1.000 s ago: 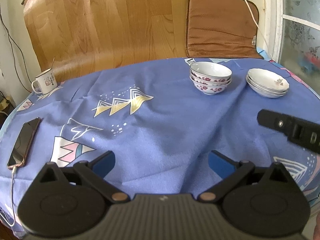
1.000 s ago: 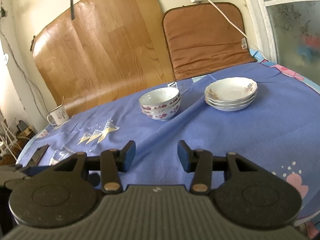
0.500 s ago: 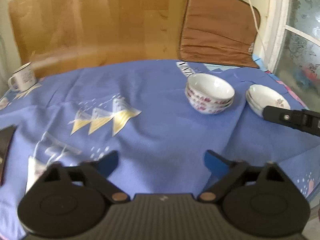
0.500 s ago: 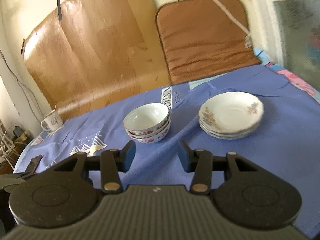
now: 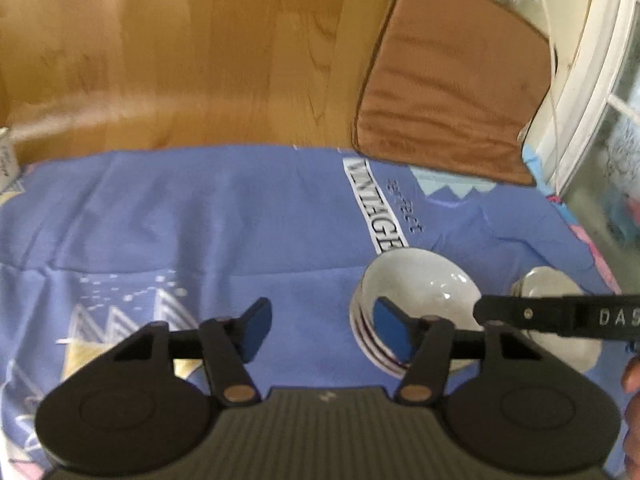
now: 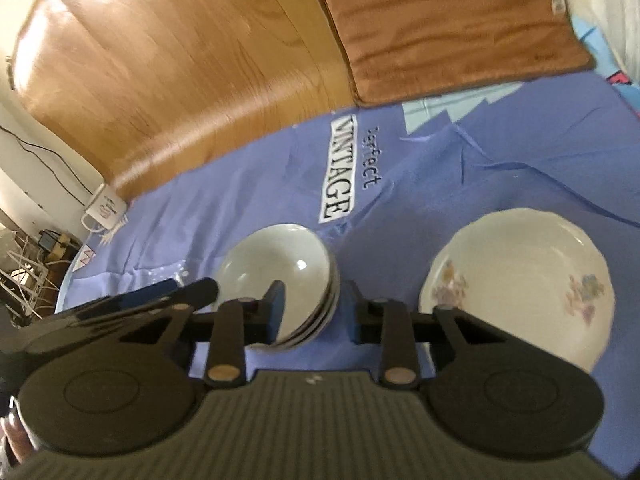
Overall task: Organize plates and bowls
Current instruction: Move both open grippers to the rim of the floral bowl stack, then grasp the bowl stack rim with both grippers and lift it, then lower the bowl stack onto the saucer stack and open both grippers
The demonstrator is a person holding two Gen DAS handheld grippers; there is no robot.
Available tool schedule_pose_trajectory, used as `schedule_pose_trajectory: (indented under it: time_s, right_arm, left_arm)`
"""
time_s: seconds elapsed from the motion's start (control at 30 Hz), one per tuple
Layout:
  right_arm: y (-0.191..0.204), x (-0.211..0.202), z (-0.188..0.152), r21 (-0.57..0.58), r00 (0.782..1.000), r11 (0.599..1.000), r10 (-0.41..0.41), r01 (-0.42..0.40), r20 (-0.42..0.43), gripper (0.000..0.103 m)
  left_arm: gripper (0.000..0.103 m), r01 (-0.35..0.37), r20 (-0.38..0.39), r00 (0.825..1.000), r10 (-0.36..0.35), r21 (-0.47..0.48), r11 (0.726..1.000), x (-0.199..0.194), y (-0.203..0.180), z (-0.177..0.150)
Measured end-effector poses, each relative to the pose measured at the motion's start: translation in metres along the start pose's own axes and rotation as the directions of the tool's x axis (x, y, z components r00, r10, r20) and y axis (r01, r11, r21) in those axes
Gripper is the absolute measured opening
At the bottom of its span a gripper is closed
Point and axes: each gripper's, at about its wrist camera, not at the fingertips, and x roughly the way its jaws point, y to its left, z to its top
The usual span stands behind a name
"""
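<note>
bowls (image 6: pixel 280 276) stacked beside plates (image 6: pixel 520 284) on cloth (image 5: pixel 200 220); both piles look sorted | left gripper (image 5: pixel 324 332) spread, empty; right gripper (image 6: pixel 316 312) spread astride bowls' rim | left: judged little, maybe moving stacks

Bowl stack (image 6: pixel 280 276) is sitting on the bench (image 6: pixel 500 168), plate stack (image 6: pixel 520 284) lying just right of it, mug (image 6: pixel 103 212) standing far back left.

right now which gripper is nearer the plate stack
Right. The right gripper sits between the bowl stack and the plate stack; the left gripper is beyond the bowls.
</note>
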Motion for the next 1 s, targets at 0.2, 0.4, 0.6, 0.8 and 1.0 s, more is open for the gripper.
schedule_pose_trajectory:
  time_s: [0.2, 0.4, 0.6, 0.8, 1.0]
  right_arm:
    - [-0.013, 0.031, 0.009, 0.046, 0.989, 0.998, 0.047, -0.041, -0.138, 0.026]
    - [-0.01, 0.026, 0.008, 0.011, 0.992, 0.999, 0.034, -0.033, -0.123, 0.02]
    - [-0.022, -0.012, 0.025, 0.025, 0.998, 0.998, 0.054, -0.054, -0.029, 0.02]
    - [-0.051, -0.057, 0.029, 0.02, 0.998, 0.999, -0.049, 0.048, 0.038, 0.02]
    - [-0.092, -0.065, 0.023, 0.066, 0.987, 0.985, -0.159, 0.158, 0.003, 0.021]
  left_arm:
    - [0.038, 0.124, -0.061, 0.99, -0.128, -0.064, 0.99, 0.032, 0.004, -0.005]
    - [0.026, 0.136, -0.062, 0.988, -0.139, -0.051, 0.989, 0.025, -0.012, -0.002]
    - [0.025, 0.169, 0.016, 0.986, -0.169, -0.022, 0.985, -0.003, -0.043, 0.018]
    - [0.025, 0.25, -0.018, 0.968, -0.25, 0.044, 0.967, 0.007, -0.1, 0.026]
    - [0.029, 0.295, -0.118, 0.951, -0.287, 0.055, 0.954, 0.042, -0.137, 0.014]
